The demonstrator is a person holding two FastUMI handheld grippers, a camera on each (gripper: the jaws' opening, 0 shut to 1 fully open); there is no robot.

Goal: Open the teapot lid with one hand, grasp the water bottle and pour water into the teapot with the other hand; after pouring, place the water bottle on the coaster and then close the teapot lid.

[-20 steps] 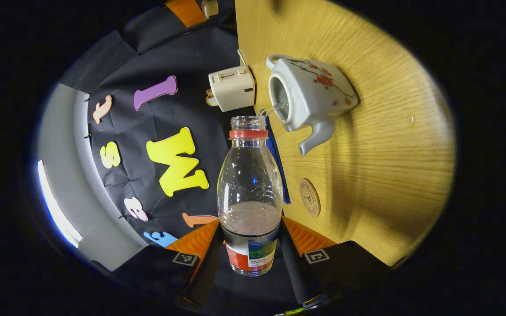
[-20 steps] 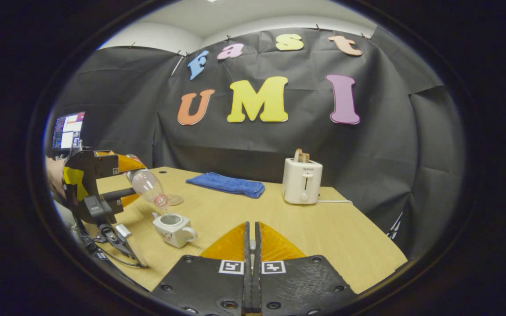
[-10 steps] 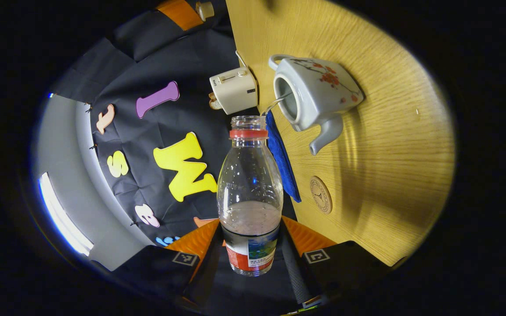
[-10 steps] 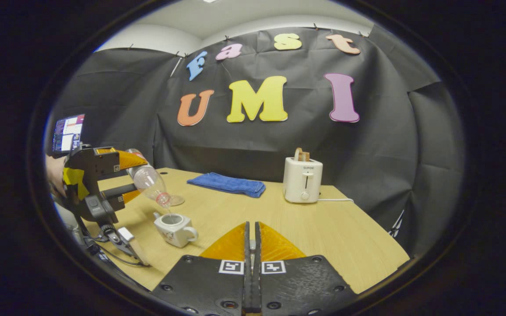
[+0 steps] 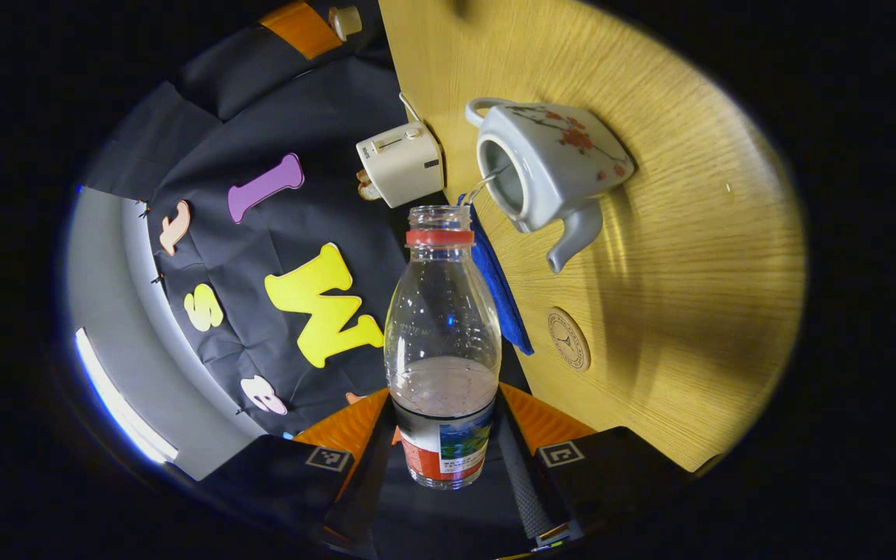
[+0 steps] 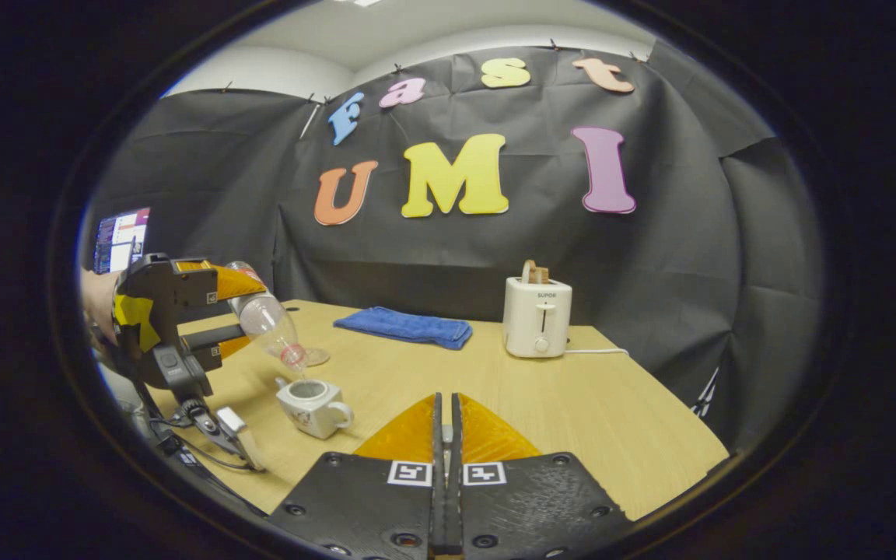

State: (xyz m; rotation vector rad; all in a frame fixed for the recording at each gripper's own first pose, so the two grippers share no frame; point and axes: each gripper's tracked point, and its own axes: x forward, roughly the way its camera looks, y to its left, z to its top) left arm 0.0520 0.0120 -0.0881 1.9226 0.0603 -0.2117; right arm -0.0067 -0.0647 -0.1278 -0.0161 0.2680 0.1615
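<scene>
Centre of the left gripper view, the water bottle [image 5: 442, 327] sits pinched between the left gripper [image 5: 443, 451]'s fingers, one pressing each side of its labelled base, cap off, neck tipped toward the teapot [image 5: 545, 167] at upper centre-right. A thin stream of water runs from the bottle mouth into the teapot's open top, lid off. The teapot stands on the desk [image 5: 681, 257], spout pointing toward the round coaster [image 5: 569, 339] lying bare right of centre. A blue cloth [image 5: 498, 284] lies beside the bottle's neck, and a white toaster [image 5: 401, 162] sits above it. In the right gripper view, the right gripper [image 6: 446, 435] at the bottom has its fingers pressed together; whether they hold anything, I cannot tell.
</scene>
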